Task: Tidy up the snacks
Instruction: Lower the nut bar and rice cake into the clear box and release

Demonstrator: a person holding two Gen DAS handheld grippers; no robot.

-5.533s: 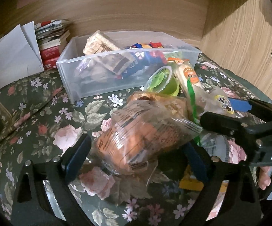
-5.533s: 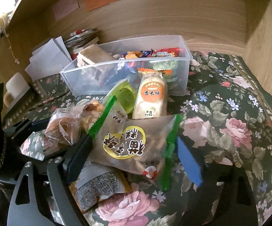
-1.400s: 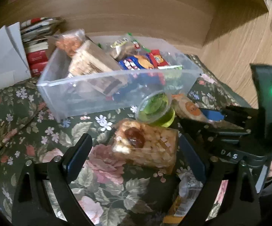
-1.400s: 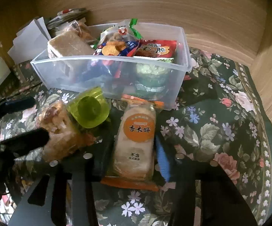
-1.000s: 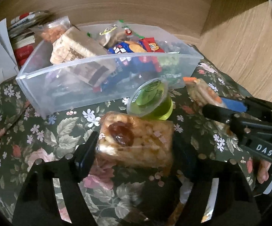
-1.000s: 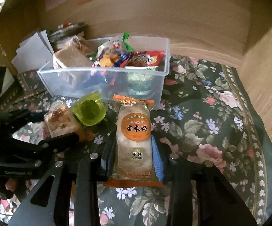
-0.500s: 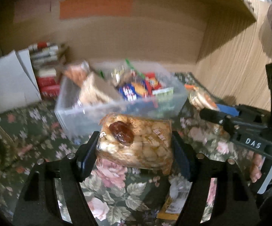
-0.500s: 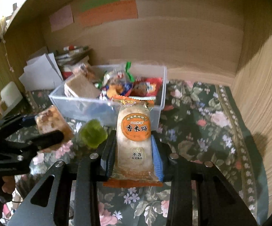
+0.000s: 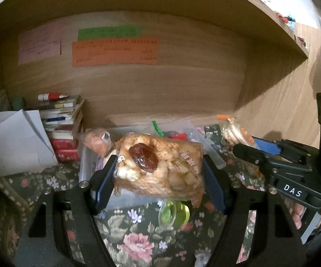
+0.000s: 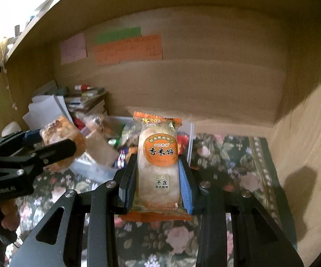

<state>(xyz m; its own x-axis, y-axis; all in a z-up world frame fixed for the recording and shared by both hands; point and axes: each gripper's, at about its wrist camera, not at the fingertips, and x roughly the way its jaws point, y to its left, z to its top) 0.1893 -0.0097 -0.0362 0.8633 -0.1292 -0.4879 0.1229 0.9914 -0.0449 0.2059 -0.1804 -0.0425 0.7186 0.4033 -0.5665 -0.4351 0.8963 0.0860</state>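
Floral tabletop cloth (image 9: 138,247) spread far below both sets of jaws. Clear plastic bin (image 10: 93,171) of snacks sitting beyond and beneath them, against the wooden back wall. Left gripper (image 9: 158,173) up in the air, jaws clamped on a puffed-rice cake with a date (image 9: 160,166), bin right behind it. Right gripper (image 10: 158,175) raised too, jaws squeezed on an orange rice cracker pack (image 10: 158,160), upright between them. Green jelly cup (image 9: 173,213) lying on the cloth just under the left jaws.

Stacked books (image 9: 61,131), white paper (image 9: 13,142), coloured notes (image 9: 116,51) on wooden wall (image 9: 182,84).
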